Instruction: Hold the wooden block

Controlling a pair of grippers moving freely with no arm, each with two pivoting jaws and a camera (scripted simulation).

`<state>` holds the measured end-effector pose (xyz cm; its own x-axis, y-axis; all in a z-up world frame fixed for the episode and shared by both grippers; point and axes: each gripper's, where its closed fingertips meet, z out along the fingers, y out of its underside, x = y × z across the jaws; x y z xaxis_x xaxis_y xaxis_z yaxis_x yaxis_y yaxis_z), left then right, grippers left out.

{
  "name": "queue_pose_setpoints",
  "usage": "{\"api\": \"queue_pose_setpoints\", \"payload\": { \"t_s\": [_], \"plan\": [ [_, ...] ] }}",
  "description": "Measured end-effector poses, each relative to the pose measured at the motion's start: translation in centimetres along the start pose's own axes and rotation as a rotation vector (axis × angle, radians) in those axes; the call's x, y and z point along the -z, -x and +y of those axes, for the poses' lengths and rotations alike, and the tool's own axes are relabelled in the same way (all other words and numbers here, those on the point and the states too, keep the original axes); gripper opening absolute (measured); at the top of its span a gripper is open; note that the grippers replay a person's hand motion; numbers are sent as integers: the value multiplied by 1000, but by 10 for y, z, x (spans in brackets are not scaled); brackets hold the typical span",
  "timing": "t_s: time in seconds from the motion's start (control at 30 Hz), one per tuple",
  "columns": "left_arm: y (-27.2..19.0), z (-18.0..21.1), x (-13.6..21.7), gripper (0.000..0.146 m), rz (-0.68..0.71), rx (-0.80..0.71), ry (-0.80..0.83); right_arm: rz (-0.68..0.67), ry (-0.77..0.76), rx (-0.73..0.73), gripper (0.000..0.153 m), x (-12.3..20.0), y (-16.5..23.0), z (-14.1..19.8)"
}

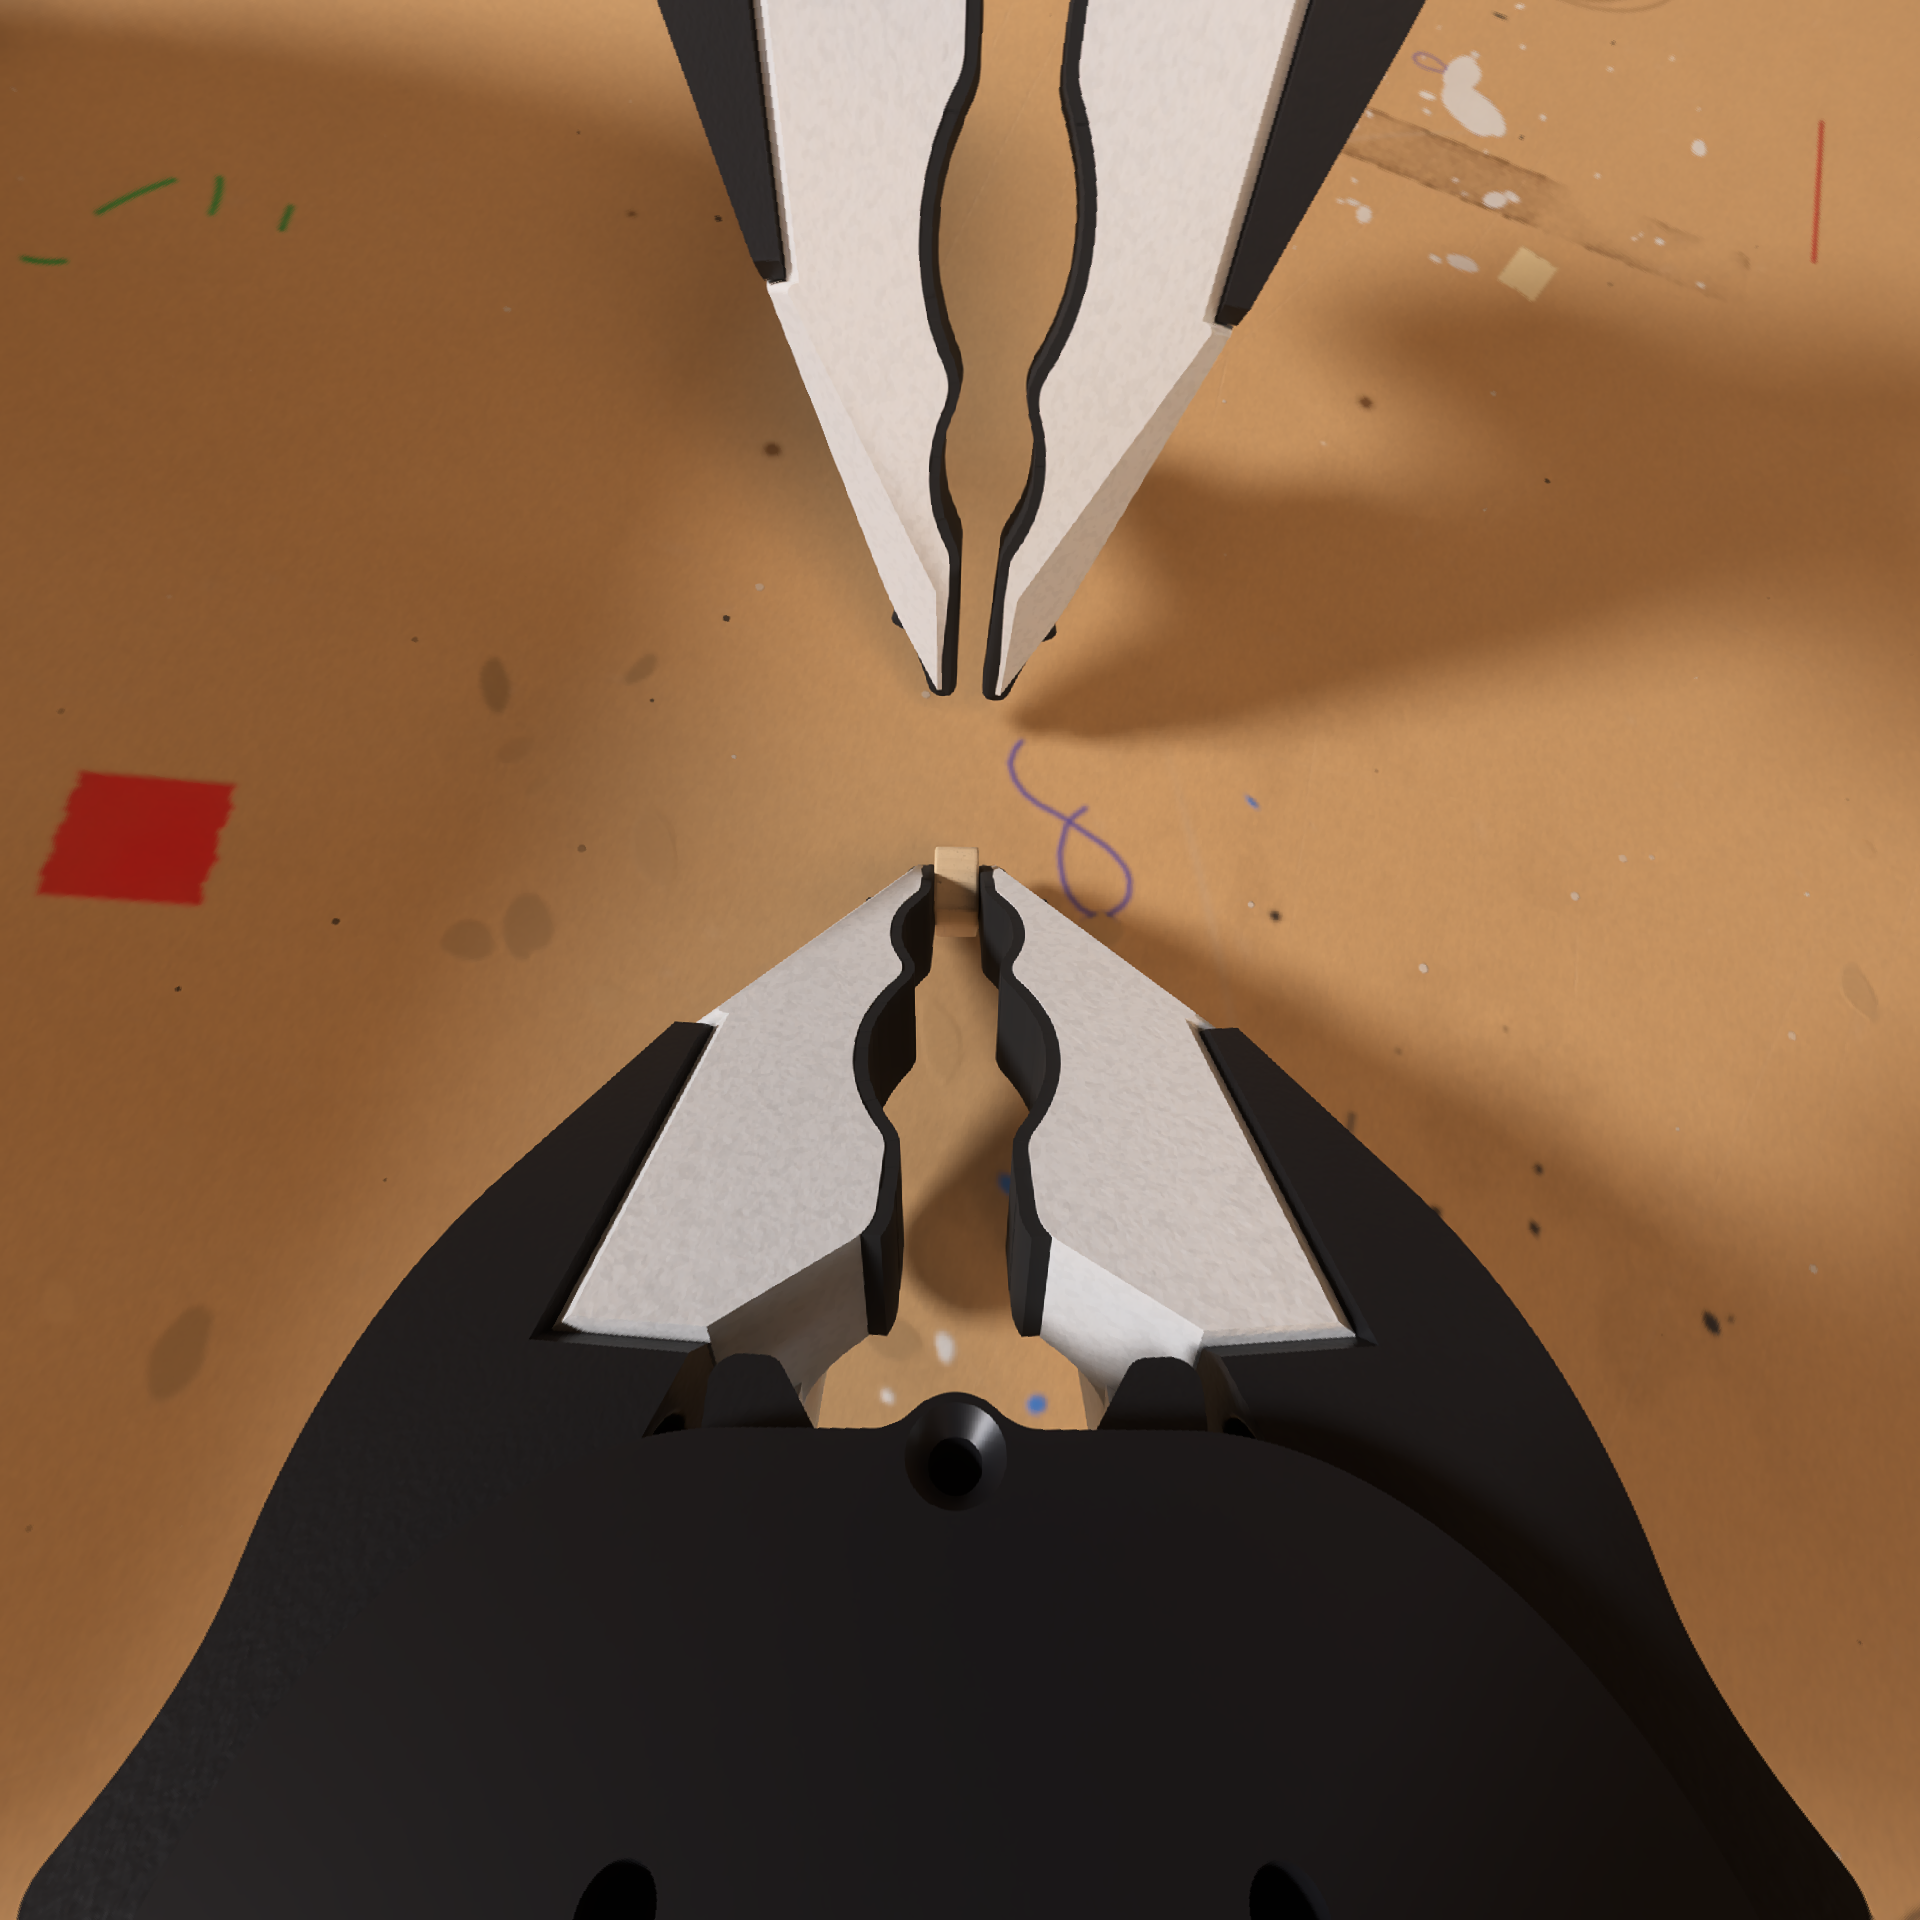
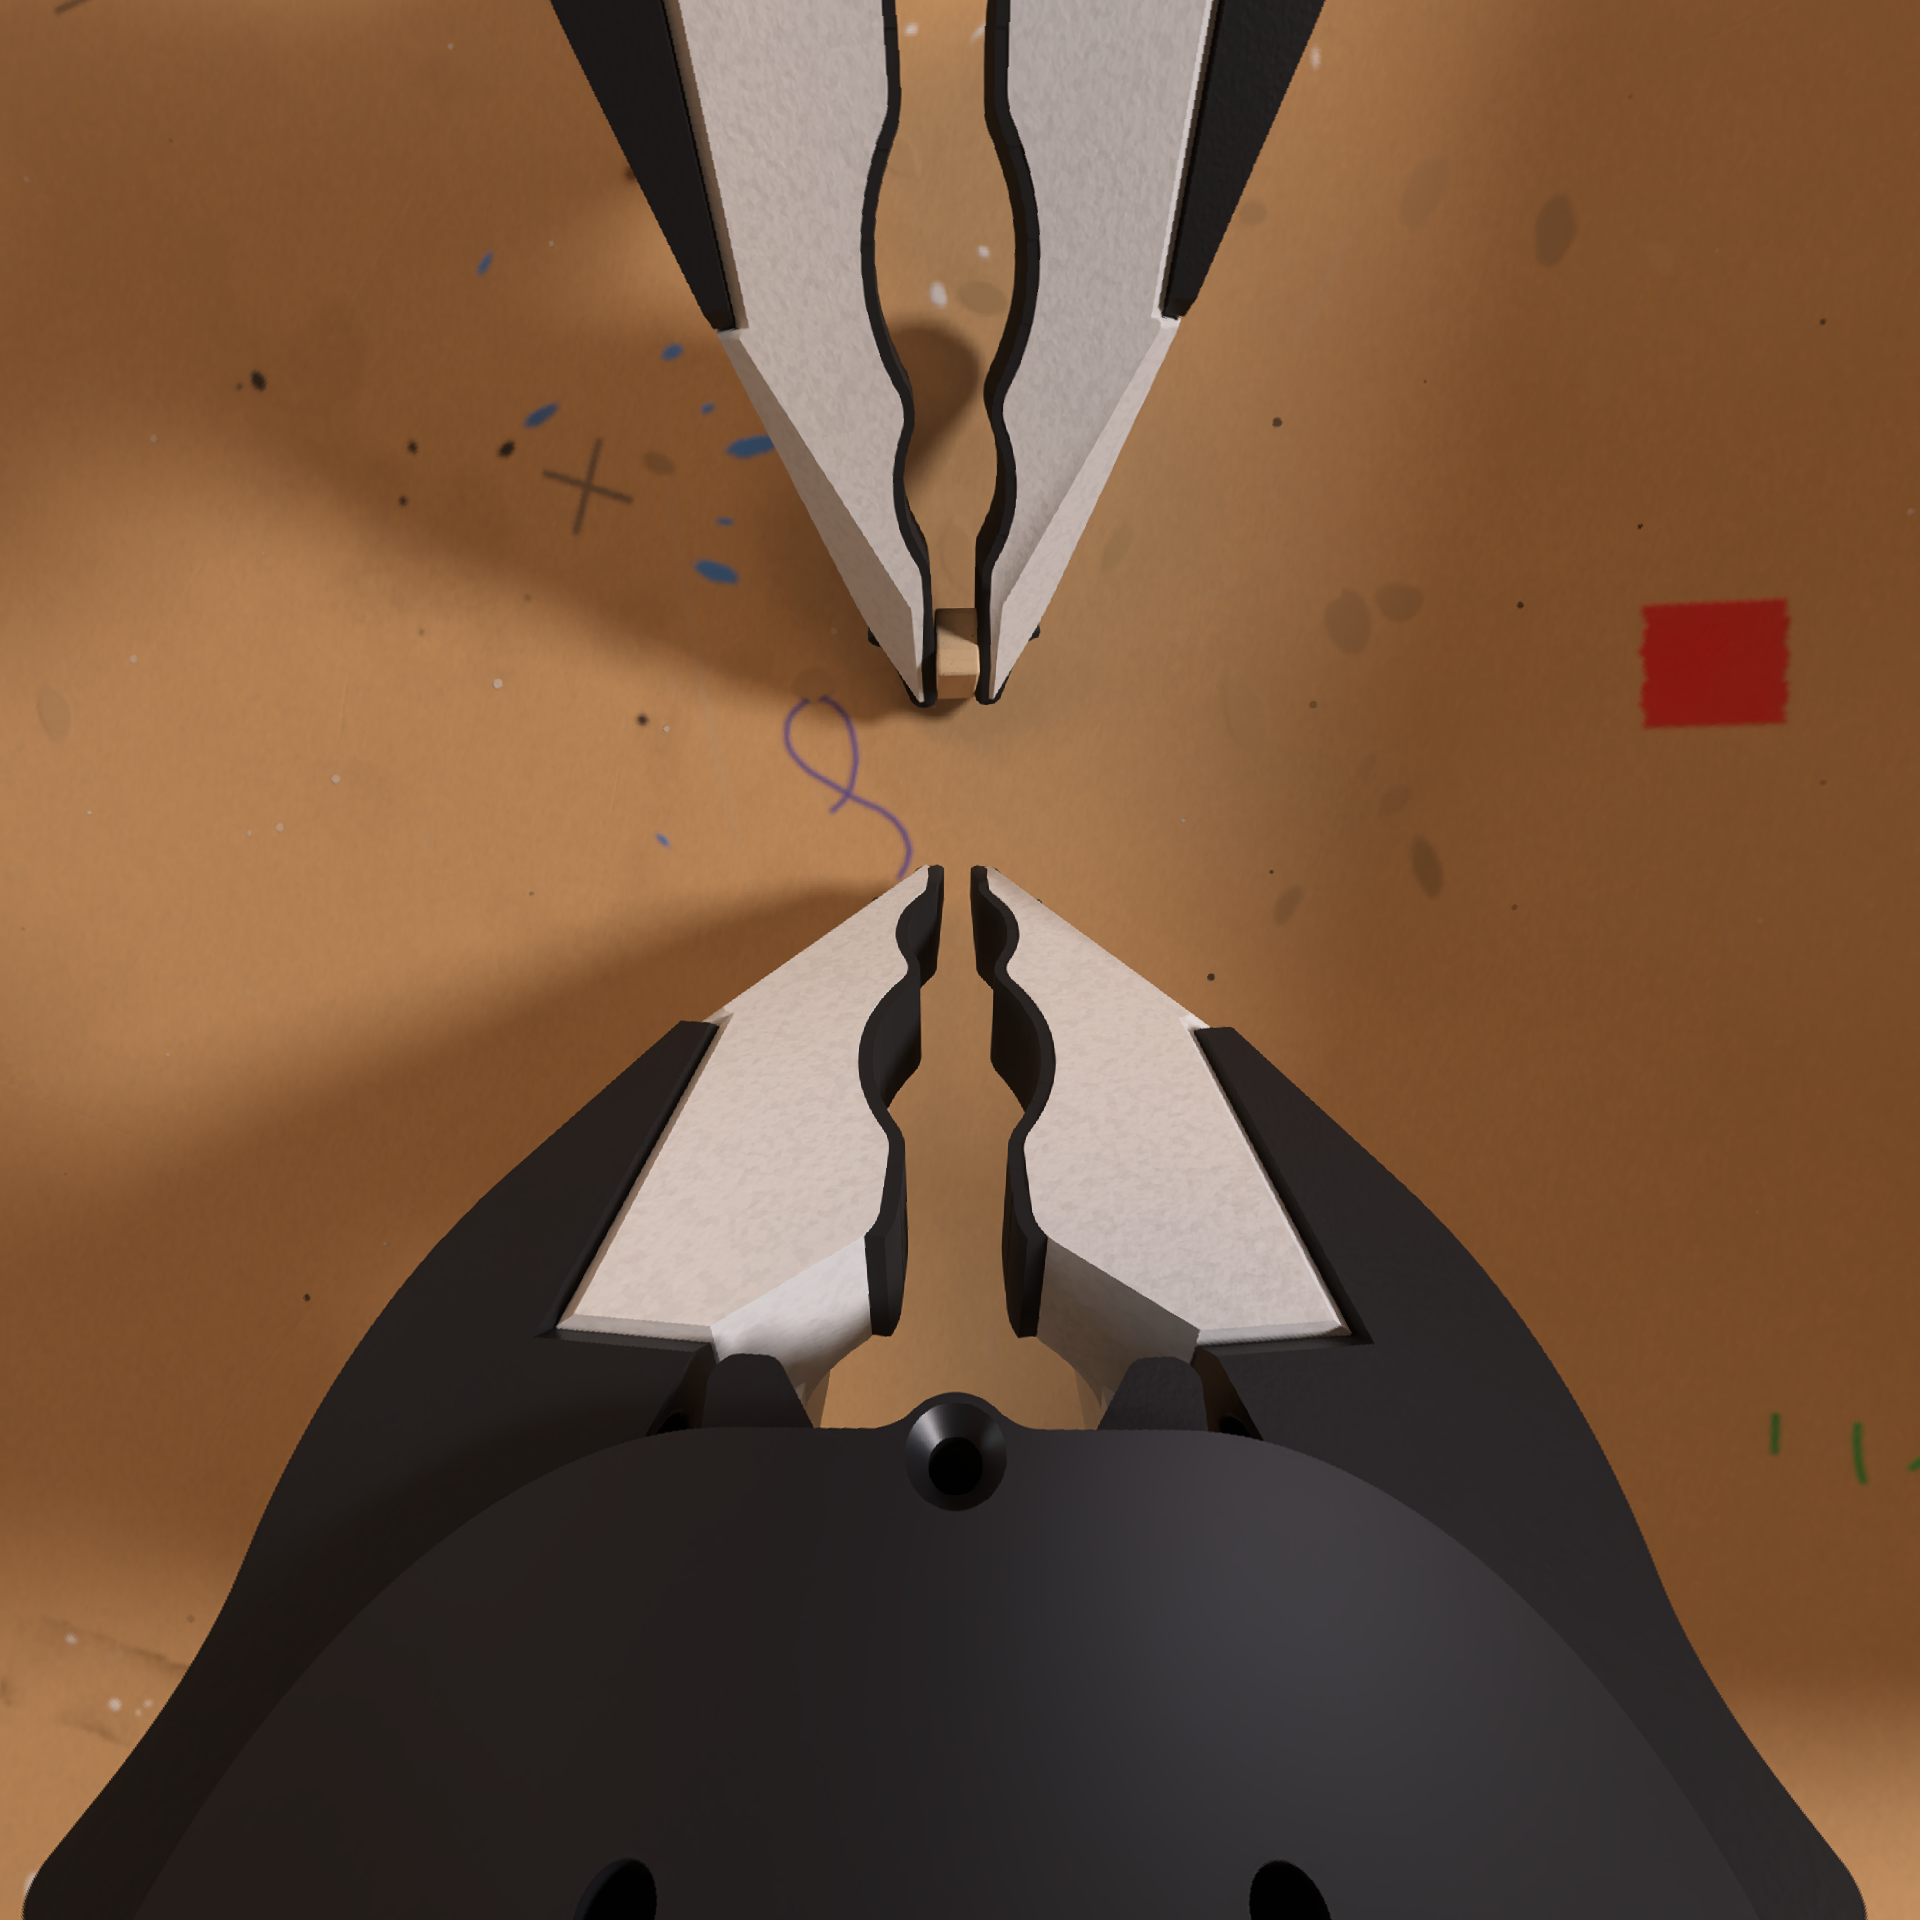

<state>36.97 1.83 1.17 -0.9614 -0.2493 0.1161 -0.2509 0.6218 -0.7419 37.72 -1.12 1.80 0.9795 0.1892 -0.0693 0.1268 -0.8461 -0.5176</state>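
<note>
A small pale wooden block (image 1: 956, 862) is pinched between the fingertips of my left gripper (image 1: 956, 896), which is shut on it just above the brown tabletop (image 1: 416, 520). In the right wrist view the same block (image 2: 956, 657) shows between the left gripper's tips (image 2: 954, 686), at the top of the frame. My right gripper (image 2: 957, 881) faces the left one tip to tip, a short way off. Its jaws are drawn together to a thin slit with nothing between them. It also shows in the left wrist view (image 1: 968, 686).
The tabletop carries a red square patch (image 1: 135, 836) (image 2: 1714, 662), a purple scribble (image 1: 1081, 842) (image 2: 842, 779) between the two grippers, green strokes (image 1: 135, 195), blue flecks (image 2: 717, 569) and white paint spots (image 1: 1470, 94).
</note>
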Motion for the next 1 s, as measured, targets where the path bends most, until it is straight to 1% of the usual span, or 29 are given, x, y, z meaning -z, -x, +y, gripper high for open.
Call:
{"api": "queue_pose_setpoints", "payload": {
  "t_s": [0.3,0.4,1.0],
  "plan": [
    [1,-2,-2,7,-14,20,-6,2,-3,-9,5,1,-1,-2],
    [1,-2,-2,7,-17,24,-4,8,19,-15,5,1,1,-2],
    [0,-1,-2,7,-3,37,0,13,41,-11,5,2,1,3]
  ]
}}
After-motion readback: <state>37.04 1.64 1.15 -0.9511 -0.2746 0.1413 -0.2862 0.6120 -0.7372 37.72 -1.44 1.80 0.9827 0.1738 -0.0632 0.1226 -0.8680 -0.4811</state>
